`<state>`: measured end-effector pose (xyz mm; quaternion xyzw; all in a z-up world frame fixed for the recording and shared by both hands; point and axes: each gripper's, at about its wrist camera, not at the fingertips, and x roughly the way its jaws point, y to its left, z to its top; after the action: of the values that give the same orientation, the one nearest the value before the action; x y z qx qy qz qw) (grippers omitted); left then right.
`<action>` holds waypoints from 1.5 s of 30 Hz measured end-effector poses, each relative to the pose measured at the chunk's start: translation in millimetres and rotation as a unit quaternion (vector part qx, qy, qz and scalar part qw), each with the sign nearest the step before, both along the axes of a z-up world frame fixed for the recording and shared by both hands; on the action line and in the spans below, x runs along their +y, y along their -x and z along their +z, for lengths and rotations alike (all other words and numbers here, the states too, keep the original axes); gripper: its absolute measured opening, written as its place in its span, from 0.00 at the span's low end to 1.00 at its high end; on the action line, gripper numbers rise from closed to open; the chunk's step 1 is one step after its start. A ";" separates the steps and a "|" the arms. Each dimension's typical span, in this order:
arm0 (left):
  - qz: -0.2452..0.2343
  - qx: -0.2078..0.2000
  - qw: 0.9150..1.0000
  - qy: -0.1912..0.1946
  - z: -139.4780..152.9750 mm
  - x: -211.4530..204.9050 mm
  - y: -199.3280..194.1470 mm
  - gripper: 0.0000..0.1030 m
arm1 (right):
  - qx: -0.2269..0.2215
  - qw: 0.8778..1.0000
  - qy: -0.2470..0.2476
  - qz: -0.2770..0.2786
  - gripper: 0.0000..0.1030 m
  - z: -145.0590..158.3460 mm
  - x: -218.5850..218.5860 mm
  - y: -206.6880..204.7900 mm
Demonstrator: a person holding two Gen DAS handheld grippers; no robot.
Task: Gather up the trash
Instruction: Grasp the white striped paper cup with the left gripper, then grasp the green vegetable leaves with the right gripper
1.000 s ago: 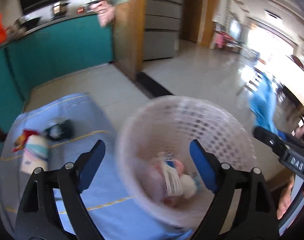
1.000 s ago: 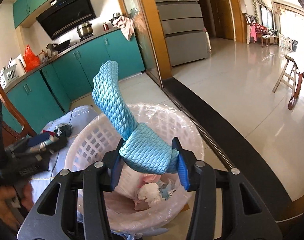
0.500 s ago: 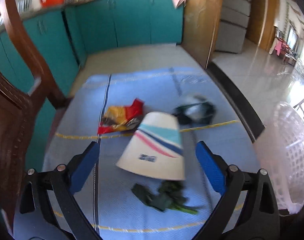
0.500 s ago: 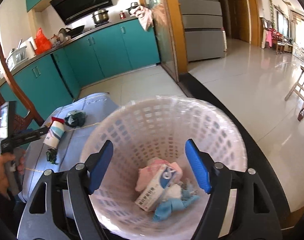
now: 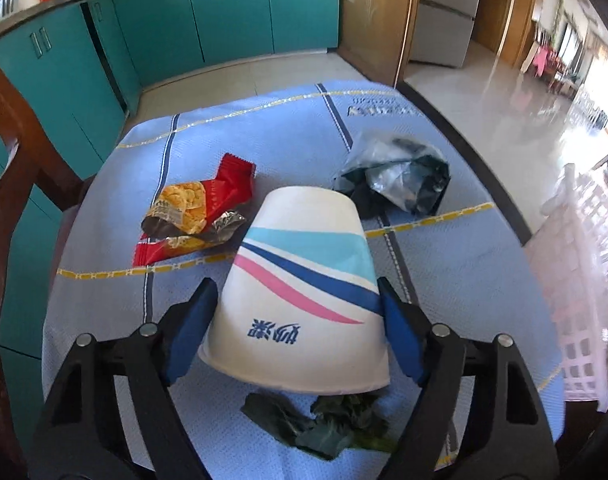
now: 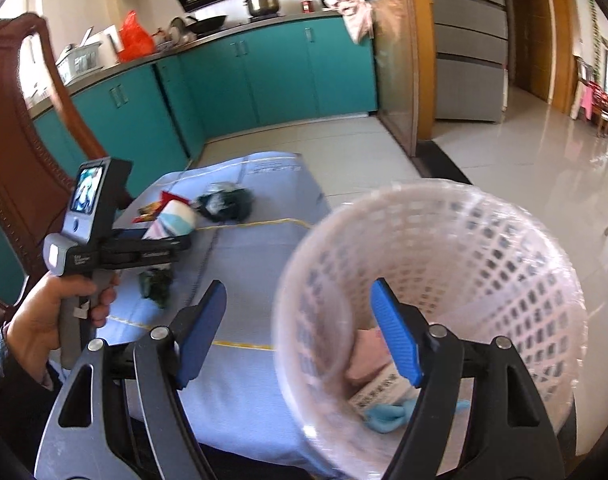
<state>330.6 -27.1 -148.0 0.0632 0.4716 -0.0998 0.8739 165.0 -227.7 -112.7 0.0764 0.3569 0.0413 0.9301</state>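
Note:
A white paper cup [image 5: 304, 264] with blue and pink stripes lies on its side on the blue tablecloth [image 5: 264, 128]. My left gripper [image 5: 296, 284] straddles it. Its jaws are closing, the blue pads close beside the cup's sides without visibly squeezing it. Around the cup lie a red and yellow snack wrapper [image 5: 196, 216], a crumpled dark plastic bag [image 5: 395, 184] and green leaf scraps [image 5: 323, 424]. My right gripper [image 6: 299, 286] is open and empty above the near rim of the white lattice basket [image 6: 443, 240]. The basket holds a blue cloth [image 6: 387, 416] and a carton [image 6: 379, 392].
A dark wooden chair [image 6: 16, 140] stands at the table's left. Teal cabinets [image 5: 224, 20] run along the back. The basket [image 5: 583, 280] sits at the table's right edge. A hand [image 6: 44, 312] holds the left gripper [image 6: 164, 240] over the cup [image 6: 172, 220].
My left gripper swung from above the basket to the table, dropped around the cup and narrowed. My right gripper opened, let the blue cloth fall into the basket, then shifted left.

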 end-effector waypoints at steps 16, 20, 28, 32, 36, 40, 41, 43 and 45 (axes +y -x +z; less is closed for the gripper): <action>0.129 -0.126 0.983 0.017 54.4 88.7 82.6 0.76 | 0.049 0.989 -0.003 0.141 0.71 -35.1 117.6 -56.4; 0.133 -0.130 0.982 -0.010 53.1 89.9 83.0 0.76 | 0.061 0.983 0.030 0.169 0.58 -53.7 155.9 -76.4; 0.136 -0.119 0.983 0.016 51.1 103.3 81.3 0.76 | 0.079 0.978 0.068 0.178 0.28 -76.8 189.4 -93.1; 0.132 -0.119 0.984 0.024 50.4 104.8 84.6 0.76 | 0.076 0.979 0.067 0.178 0.13 -74.2 189.7 -86.0; 0.125 -0.124 0.984 0.024 51.8 99.6 89.3 0.76 | 0.068 0.983 0.060 0.158 0.12 -66.1 174.2 -71.4; 0.115 -0.139 0.983 0.013 54.2 90.7 95.1 0.76 | 0.051 0.989 0.051 0.127 0.12 -49.3 145.3 -51.0; 0.112 -0.144 0.983 0.009 55.4 87.6 97.2 0.76 | 0.046 0.990 0.051 0.120 0.12 -44.2 138.7 -45.9; 0.106 -0.151 0.983 0.005 57.3 82.7 101.0 0.76 | 0.034 0.992 0.049 0.109 0.12 -34.0 127.0 -36.7; 0.099 -0.156 0.983 0.002 58.3 77.5 104.9 0.76 | 0.025 0.994 0.046 0.100 0.12 -24.8 115.4 -29.8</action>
<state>225.6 50.4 -89.7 0.0289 0.3337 -0.0026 0.9422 194.8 -112.3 -137.5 -0.0010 0.3875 0.1156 0.9146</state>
